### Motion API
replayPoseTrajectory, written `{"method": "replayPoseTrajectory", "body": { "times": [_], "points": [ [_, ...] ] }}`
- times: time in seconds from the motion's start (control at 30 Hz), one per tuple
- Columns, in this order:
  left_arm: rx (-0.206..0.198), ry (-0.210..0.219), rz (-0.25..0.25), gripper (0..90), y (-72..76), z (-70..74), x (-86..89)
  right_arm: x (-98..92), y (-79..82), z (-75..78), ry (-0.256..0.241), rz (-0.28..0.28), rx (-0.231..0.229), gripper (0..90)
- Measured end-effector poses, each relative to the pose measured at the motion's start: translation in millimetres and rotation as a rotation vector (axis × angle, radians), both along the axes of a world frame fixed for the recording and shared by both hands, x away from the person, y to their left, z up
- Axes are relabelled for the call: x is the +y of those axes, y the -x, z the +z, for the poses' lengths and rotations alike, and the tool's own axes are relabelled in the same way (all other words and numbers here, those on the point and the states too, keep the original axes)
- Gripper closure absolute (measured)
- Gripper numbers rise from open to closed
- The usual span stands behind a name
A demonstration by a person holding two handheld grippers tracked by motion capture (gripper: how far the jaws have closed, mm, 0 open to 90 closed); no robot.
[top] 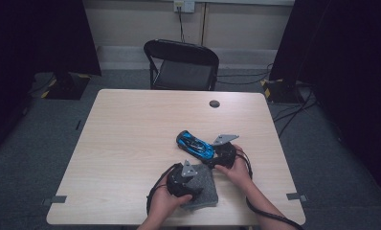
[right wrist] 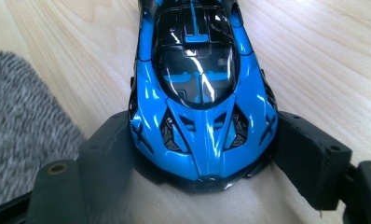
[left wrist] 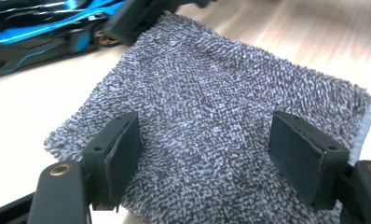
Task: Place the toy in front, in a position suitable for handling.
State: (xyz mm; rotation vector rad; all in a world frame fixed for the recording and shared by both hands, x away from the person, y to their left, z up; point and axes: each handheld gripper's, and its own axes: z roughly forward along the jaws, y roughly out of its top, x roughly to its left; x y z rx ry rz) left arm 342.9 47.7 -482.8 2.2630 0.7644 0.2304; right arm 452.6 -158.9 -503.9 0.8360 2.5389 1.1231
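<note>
The blue toy car [right wrist: 200, 93] sits on the wooden table [top: 131, 134], its near end gripped between the jaws of the right gripper [right wrist: 202, 154], which press against both its sides. Just beside it, the left gripper [left wrist: 207, 154] hovers over a grey cloth [left wrist: 221, 102], jaws spread wide and holding nothing.

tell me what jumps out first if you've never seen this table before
The glossy blue and black toy sports car catches the eye first, lying right of the middle of the pale wooden table, one end between the jaws of the right gripper, which stand on either side of it. Next is the fuzzy grey square cloth lying flat near the table's front edge, with the left gripper open just above it.
</note>
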Motion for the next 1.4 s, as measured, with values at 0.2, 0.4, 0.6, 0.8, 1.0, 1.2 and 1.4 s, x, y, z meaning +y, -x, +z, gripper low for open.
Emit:
{"method": "replayPoseTrajectory", "body": {
  "times": [0.2, 0.4, 0.6, 0.8, 1.0, 1.2, 1.4],
  "points": [
    [0.001, 0.0, 0.048, 23.0, -0.4, -1.9, -1.7, 0.0, 0.0, 0.0, 0.0, 0.0, 0.0, 23.5],
    [-0.029, -0.023, 0.057, 17.7, -3.0, -5.9, -10.2, 0.0, 0.3, 0.0, 0.001, -0.002, 0.0, 23.5],
    [-0.03, -0.012, 0.097, 17.4, -6.0, -6.4, -12.4, 0.0, 0.8, 0.1, 0.001, -0.005, -0.001, 23.5],
    [-0.052, -0.03, 0.104, 22.4, -4.8, -9.1, -12.7, -0.1, 0.7, 0.0, 0.0, -0.005, 0.0, 23.5],
    [-0.059, -0.066, 0.013, 49.2, -11.2, -3.3, -0.4, -0.1, 0.6, 0.0, 0.0, -0.005, 0.0, 23.4],
    [-0.042, -0.101, -0.095, 64.0, -18.3, 4.8, 14.0, -0.1, 0.5, 0.0, -0.001, -0.005, 0.001, 23.4],
    [0.016, 0.038, 0.139, 31.1, -11.5, 14.6, 29.7, -0.2, 0.3, 0.0, -0.001, -0.005, 0.001, 23.4]
  ]
}}
